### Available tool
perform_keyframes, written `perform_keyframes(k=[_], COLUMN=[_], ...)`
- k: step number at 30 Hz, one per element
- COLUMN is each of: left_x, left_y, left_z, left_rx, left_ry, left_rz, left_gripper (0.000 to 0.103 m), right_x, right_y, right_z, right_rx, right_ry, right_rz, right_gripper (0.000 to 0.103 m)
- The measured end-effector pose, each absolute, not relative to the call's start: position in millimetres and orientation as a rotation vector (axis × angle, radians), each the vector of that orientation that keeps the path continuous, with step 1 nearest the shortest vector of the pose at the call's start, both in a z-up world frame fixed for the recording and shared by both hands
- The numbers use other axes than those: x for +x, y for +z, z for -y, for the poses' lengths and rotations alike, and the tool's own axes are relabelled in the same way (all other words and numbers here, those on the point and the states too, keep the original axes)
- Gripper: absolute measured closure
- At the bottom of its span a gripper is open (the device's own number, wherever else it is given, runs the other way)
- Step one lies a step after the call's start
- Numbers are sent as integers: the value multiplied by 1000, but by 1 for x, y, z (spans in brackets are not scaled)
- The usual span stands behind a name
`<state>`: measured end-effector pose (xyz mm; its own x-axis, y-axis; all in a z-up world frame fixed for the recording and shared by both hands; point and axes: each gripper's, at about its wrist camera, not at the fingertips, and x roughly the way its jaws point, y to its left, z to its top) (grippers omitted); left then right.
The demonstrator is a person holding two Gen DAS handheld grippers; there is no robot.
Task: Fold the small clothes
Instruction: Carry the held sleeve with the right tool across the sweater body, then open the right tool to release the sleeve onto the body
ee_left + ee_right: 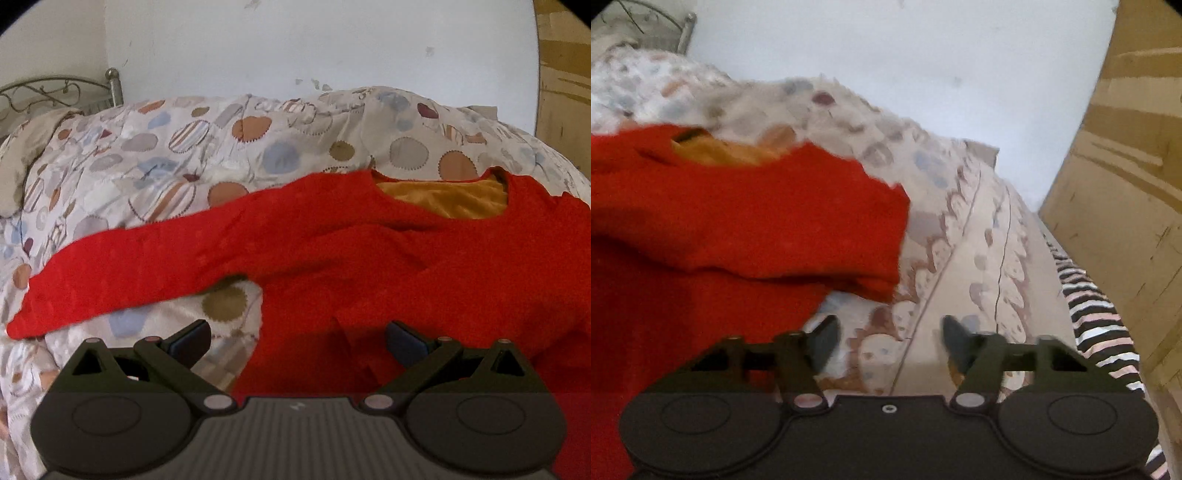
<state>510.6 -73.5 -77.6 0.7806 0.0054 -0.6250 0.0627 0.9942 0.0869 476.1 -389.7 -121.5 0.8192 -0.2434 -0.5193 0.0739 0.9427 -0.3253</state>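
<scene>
A red long-sleeved top [369, 258] with an orange lining at the neck lies on the patterned bedspread [166, 155]. Its left sleeve [122, 284] stretches out to the left; the other sleeve is folded across the body. My left gripper [297, 343] is open and empty, low over the top's left side edge. In the right wrist view the top [720, 229] lies at the left with its right side folded in. My right gripper [890, 341] is open and empty over the bedspread [960, 258], just right of the top.
A metal bed frame [59, 88] and a pillow [26, 158] are at the far left. A white wall runs behind the bed. A wooden cabinet [1126, 184] stands at the right, with a striped cloth [1097, 317] along the bed's right edge.
</scene>
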Motion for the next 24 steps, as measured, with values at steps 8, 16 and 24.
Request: perform_keyframes(k=[8, 16, 24], left_x=[512, 514, 497], left_y=[-79, -94, -72], left_z=[72, 84, 52], left_rx=[111, 185, 37], left_ry=[-22, -40, -102], left_rz=[-685, -687, -666], left_gripper=[0, 0, 0], right_x=[510, 506, 487], right_y=[-125, -126, -111], right_z=[376, 407, 413], right_rx=[-444, -204, -128], right_ry=[-124, -230, -229], right_rz=[-508, -580, -590], right_gripper=[89, 91, 71])
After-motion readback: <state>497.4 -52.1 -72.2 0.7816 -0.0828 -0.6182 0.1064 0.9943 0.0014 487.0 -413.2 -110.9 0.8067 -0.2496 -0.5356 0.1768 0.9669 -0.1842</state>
